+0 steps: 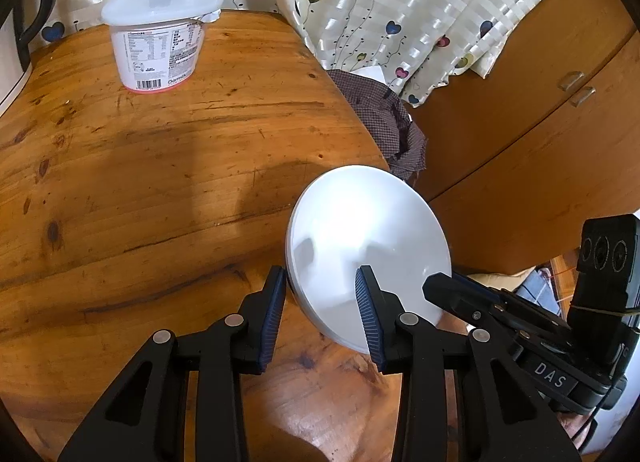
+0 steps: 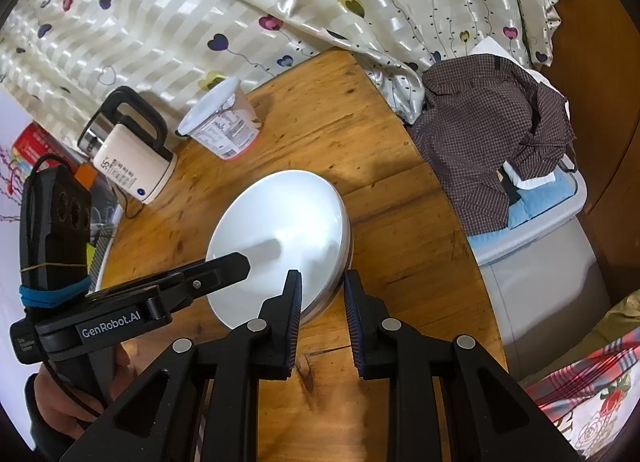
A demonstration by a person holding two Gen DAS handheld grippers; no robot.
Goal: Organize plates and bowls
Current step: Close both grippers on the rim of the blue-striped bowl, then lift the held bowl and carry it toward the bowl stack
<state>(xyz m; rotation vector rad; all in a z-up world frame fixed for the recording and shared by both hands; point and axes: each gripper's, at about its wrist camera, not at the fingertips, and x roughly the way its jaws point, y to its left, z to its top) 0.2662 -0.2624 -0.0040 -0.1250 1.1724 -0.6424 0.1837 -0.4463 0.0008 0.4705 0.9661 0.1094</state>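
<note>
A stack of white plates [image 1: 368, 246] lies on the round wooden table [image 1: 160, 166] near its right edge; it also shows in the right wrist view [image 2: 280, 238], where a second rim shows under the top plate. My left gripper [image 1: 320, 302] is open, its jaws straddling the stack's near-left rim. My right gripper [image 2: 322, 302] is open, its jaws straddling the stack's near-right rim. Each gripper shows in the other's view, the right one [image 1: 440, 286] and the left one [image 2: 236, 262], both reaching over the plate.
A white lidded yogurt tub [image 1: 160, 38] stands at the far side of the table. An electric kettle [image 2: 132, 150] stands at the table's left. A checked shirt [image 2: 492, 130] lies over a plastic bin [image 2: 536, 254] on the right. A heart-print curtain [image 2: 240, 2] hangs behind.
</note>
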